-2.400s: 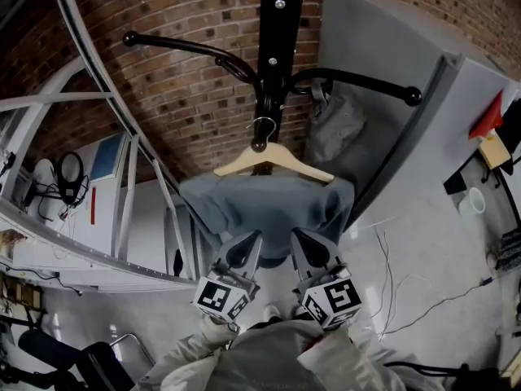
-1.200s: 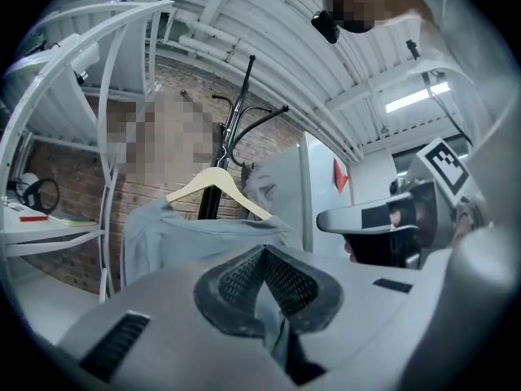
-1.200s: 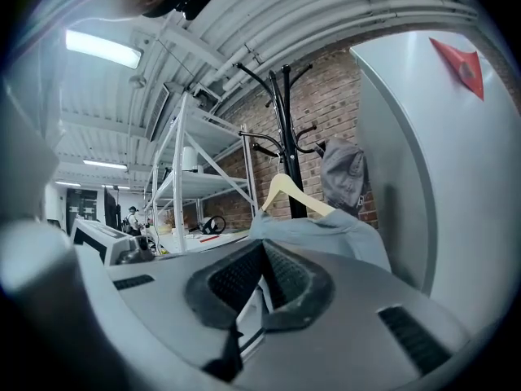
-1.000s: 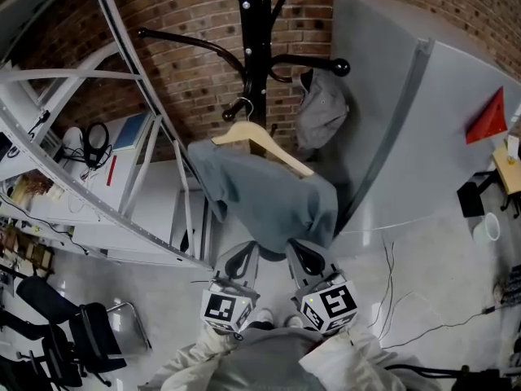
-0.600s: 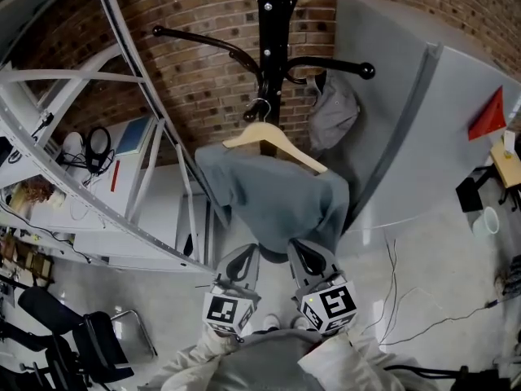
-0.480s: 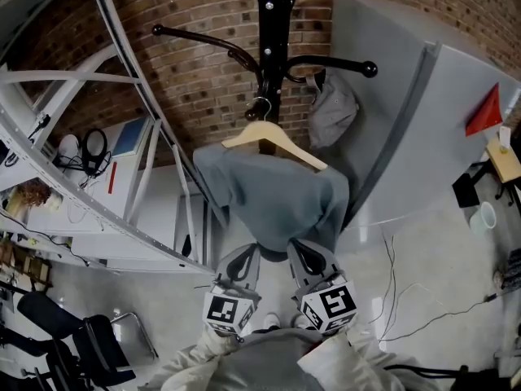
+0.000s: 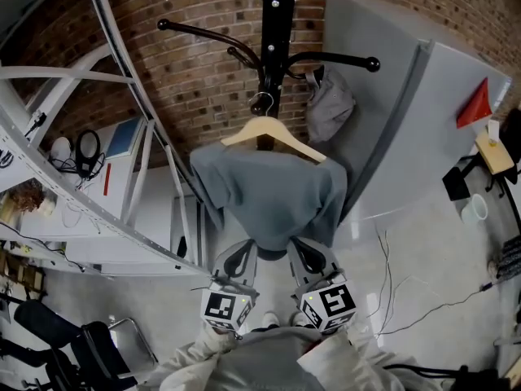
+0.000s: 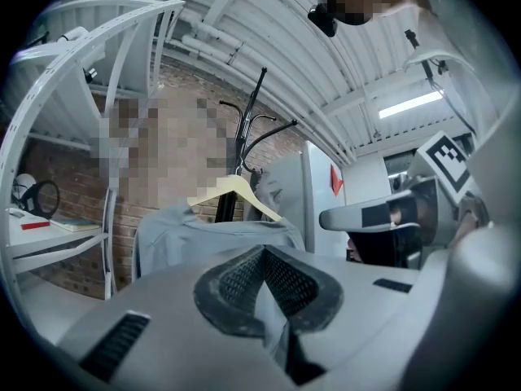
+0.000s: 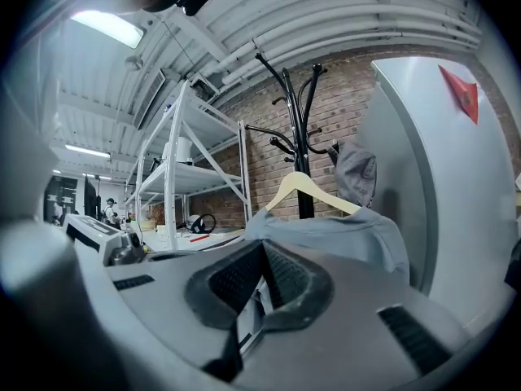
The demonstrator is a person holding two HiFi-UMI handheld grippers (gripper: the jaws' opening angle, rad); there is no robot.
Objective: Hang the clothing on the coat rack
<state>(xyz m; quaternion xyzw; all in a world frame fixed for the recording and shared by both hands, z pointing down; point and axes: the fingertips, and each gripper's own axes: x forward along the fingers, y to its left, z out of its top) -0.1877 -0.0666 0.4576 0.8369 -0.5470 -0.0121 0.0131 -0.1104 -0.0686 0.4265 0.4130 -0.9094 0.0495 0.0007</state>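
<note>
A grey-blue shirt (image 7: pixel 273 192) hangs on a wooden hanger (image 7: pixel 270 134). The hanger's metal hook (image 7: pixel 262 103) sits at a short peg on the pole of the black coat rack (image 7: pixel 275 23). Below the shirt, my left gripper (image 7: pixel 242 249) and right gripper (image 7: pixel 303 249) stand side by side, both shut on its bottom hem. In the left gripper view the gripper (image 8: pixel 262 252) pinches a fold of cloth, with the shirt (image 8: pixel 212 233) and hanger (image 8: pixel 236 194) beyond. The right gripper (image 9: pixel 262 249) also holds cloth, below the shirt (image 9: pixel 342 233), hanger (image 9: pixel 313 191) and rack (image 9: pixel 299 129).
A grey bag or garment (image 7: pixel 329 108) hangs from the rack's right arm. White metal shelving (image 7: pixel 122 177) stands to the left, a brick wall (image 7: pixel 203 72) behind, and a grey panel (image 7: pixel 399 129) to the right. Cables (image 7: pixel 391 275) lie on the floor.
The hanger with the shirt has swung slightly and levelled by the pole. Both grippers keep their hold on the hem, almost in the same place.
</note>
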